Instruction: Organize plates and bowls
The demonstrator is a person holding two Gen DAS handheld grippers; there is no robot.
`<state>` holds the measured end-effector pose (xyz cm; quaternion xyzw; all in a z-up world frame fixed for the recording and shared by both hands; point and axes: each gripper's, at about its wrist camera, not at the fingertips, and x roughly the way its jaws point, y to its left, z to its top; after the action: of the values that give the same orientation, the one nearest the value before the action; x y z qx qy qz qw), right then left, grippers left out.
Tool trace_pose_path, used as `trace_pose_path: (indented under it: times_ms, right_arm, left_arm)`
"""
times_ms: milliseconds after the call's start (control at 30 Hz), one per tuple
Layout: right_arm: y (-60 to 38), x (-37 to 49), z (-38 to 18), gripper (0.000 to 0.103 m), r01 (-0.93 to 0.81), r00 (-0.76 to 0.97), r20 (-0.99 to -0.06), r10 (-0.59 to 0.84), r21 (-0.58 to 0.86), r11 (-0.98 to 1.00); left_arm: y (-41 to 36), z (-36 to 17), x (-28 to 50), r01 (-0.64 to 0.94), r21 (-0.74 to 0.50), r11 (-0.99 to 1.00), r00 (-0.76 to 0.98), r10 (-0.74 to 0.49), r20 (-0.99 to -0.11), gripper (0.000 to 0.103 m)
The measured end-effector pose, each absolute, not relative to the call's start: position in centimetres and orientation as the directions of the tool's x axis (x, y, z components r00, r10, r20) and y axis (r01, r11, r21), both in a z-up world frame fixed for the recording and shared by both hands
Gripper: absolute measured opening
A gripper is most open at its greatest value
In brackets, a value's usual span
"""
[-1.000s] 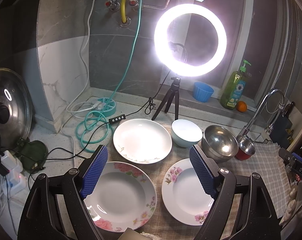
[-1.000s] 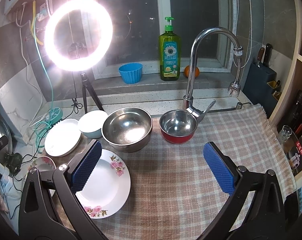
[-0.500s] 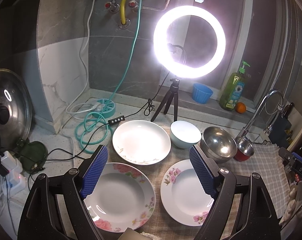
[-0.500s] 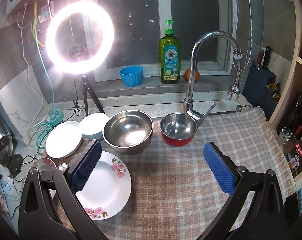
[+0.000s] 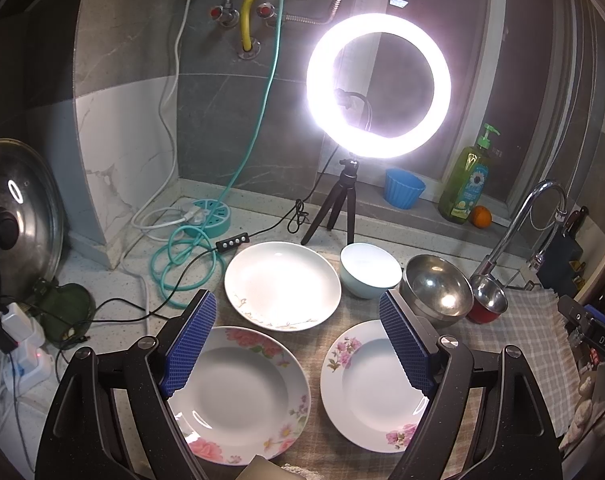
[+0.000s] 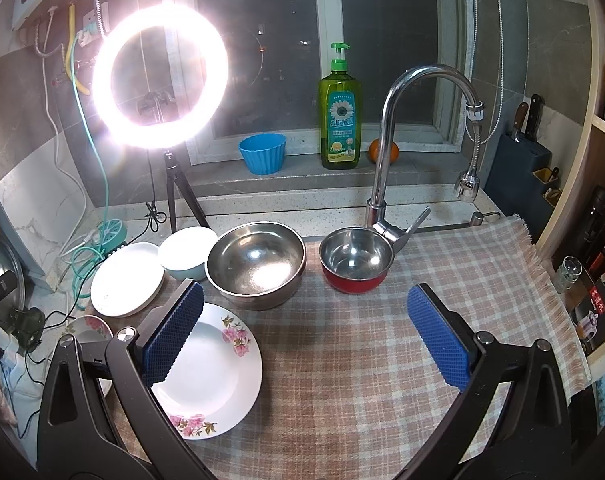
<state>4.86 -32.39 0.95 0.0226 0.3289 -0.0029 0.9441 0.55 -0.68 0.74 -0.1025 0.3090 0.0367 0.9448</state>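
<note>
Two floral plates lie side by side on the checked cloth: the left floral plate (image 5: 242, 396) and the right floral plate (image 5: 372, 388) (image 6: 214, 372). Behind them sit a plain white plate (image 5: 282, 284) (image 6: 126, 280), a pale blue bowl (image 5: 368, 270) (image 6: 186, 252), a large steel bowl (image 5: 436, 290) (image 6: 256, 264) and a small red steel-lined bowl (image 5: 488, 300) (image 6: 356, 260). My left gripper (image 5: 298, 344) hovers open above the gap between the floral plates, holding nothing. My right gripper (image 6: 306, 336) is open over bare cloth, right of the floral plate and in front of the steel bowls.
A lit ring light on a tripod (image 5: 378, 88) (image 6: 160, 76) stands behind the dishes, with cables and a teal power strip (image 5: 208, 216) to the left. A faucet (image 6: 386, 152), soap bottle (image 6: 340, 116), blue cup (image 6: 262, 154) and knife block (image 6: 518, 160) line the back. A pot lid (image 5: 10, 220) leans at far left.
Both grippers have shifted only slightly; the dishes sit a little lower in the right wrist view. Neither gripper's opening has changed, and no dish has moved.
</note>
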Motion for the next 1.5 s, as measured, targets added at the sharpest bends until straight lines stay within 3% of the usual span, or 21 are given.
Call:
trace_pose_path:
  times_ms: [367, 733, 900, 1000, 1100, 1233, 1500]
  right_arm:
    - [-32.6, 5.2, 0.6, 0.103, 0.004, 0.778, -0.628, 0.027, 0.047, 0.999]
    - [-33.5, 6.8, -3.5, 0.103, -0.04, 0.701, -0.706, 0.1, 0.101, 0.994]
    - [-33.6, 7.5, -5.4, 0.102, -0.063, 0.659, -0.736, 0.153, 0.149, 0.987]
    - [-33.9, 8.0, -6.7, 0.093, -0.073, 0.613, -0.763, 0.206, 0.204, 0.976]
    - [-34.1, 8.2, -8.0, 0.092, -0.078, 0.576, -0.782, 0.239, 0.238, 0.968]
    - [-33.8, 8.6, -9.5, 0.072, -0.098, 0.518, -0.807, 0.285, 0.275, 0.956]
    - [-33.9, 9.6, -13.6, 0.059, -0.064, 0.394, -0.829, 0.396, 0.405, 0.912]
  left_arm:
    - [-1.1, 0.1, 1.2, -0.106, -0.177, 0.978, 0.791, -0.025, -0.612, 0.084]
    - [-1.9, -2.8, 3.0, -0.027, -0.211, 0.977, 0.726, -0.126, -0.676, 0.082]
    - [-2.5, -4.7, 4.1, 0.021, -0.243, 0.97, 0.669, -0.194, -0.717, 0.059]
    - [-2.7, -6.1, 4.9, 0.04, -0.275, 0.961, 0.627, -0.238, -0.742, 0.046]
    - [-2.8, -7.5, 5.7, 0.053, -0.303, 0.951, 0.584, -0.276, -0.763, 0.031]
    - [-3.2, -8.9, 6.6, 0.075, -0.314, 0.947, 0.537, -0.303, -0.788, 0.022]
    - [-4.0, -11.1, 8.6, 0.094, -0.291, 0.952, 0.457, -0.301, -0.837, 0.02]
